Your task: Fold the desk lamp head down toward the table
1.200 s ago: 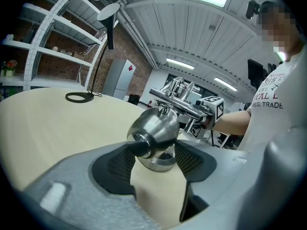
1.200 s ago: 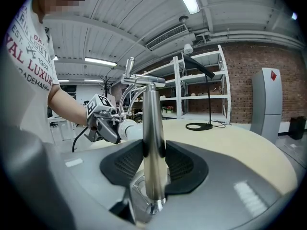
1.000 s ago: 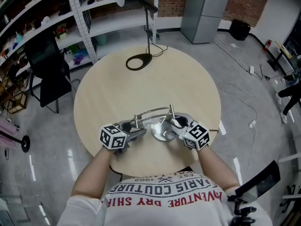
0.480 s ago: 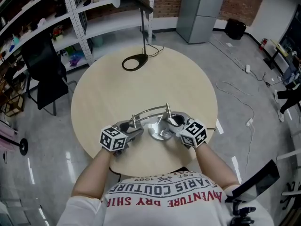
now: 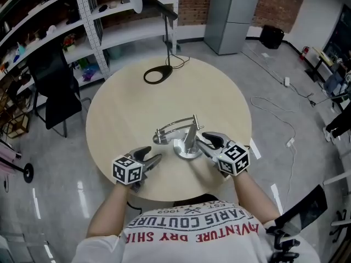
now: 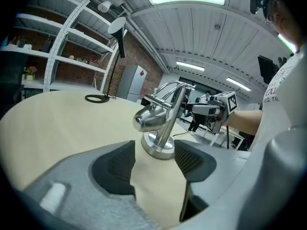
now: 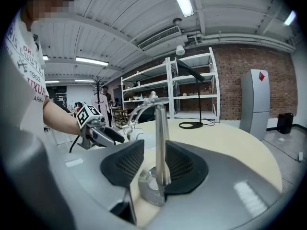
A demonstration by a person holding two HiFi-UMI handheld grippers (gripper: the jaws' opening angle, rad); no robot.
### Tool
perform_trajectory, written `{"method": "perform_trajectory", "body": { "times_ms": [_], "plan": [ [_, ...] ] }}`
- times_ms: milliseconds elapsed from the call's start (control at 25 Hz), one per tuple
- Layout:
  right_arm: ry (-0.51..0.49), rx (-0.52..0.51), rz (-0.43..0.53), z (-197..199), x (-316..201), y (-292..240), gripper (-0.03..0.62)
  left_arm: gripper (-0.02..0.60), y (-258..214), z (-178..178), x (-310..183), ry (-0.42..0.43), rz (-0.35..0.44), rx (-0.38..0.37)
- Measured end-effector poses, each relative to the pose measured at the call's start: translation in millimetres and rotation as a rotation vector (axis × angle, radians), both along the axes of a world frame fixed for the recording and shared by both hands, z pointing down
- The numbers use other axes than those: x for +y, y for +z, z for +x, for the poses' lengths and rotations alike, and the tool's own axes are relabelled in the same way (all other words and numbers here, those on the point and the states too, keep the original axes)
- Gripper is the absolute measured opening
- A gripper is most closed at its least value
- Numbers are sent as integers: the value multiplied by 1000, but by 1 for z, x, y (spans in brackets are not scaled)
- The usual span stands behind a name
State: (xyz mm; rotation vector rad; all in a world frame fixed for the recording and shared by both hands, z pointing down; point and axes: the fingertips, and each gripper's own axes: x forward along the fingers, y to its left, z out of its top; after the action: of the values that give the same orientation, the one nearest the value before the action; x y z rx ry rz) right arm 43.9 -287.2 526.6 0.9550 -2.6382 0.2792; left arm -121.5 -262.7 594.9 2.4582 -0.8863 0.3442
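Note:
A silver desk lamp (image 5: 188, 148) stands on the near part of the round wooden table (image 5: 126, 108). Its curved arm is bent over and its head (image 5: 160, 139) hangs low to the left of the base. My left gripper (image 5: 152, 154) is open and empty, a little short of the lamp head (image 6: 149, 119), which shows beyond its jaws. My right gripper (image 5: 202, 140) reaches in from the right. The lamp's upright post (image 7: 160, 143) stands between its pads (image 7: 124, 164); the jaws are closing, with a gap still showing on the left side.
A black desk lamp with a ring base (image 5: 157, 74) and a tall stem stands at the table's far edge, its cord trailing off. White shelves (image 5: 66, 32), a black chair (image 5: 52, 81) and a grey cabinet (image 5: 230, 15) stand beyond the table.
My left gripper has drawn back from the lamp head, toward the person and to the left. The right gripper has shifted slightly and stays at the post. The lamp keeps its folded shape.

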Motion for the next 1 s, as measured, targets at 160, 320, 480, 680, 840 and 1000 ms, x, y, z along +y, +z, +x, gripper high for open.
{"method": "perform_trajectory", "body": {
  "times_ms": [160, 320, 480, 680, 840, 1000],
  "plan": [
    [-36, -26, 12, -12, 40, -29, 69, 244, -46, 10, 31, 22, 60, 50],
    [-31, -52, 29, -19, 75, -50, -2, 205, -90, 23, 60, 61, 159, 28],
    [-61, -110, 16, -27, 108, -67, -2, 0, -126, 28, 84, 30, 226, 42],
    [-128, -116, 15, -32, 153, -77, -2, 0, -147, 49, 126, 66, 262, 40],
    [-153, -118, -21, -23, 188, -71, -2, 0, -147, 73, 158, 78, 250, 15],
    [-165, -128, -33, -20, 225, -67, -2, 0, -147, 82, 198, 71, 230, 16]
  ]
}}
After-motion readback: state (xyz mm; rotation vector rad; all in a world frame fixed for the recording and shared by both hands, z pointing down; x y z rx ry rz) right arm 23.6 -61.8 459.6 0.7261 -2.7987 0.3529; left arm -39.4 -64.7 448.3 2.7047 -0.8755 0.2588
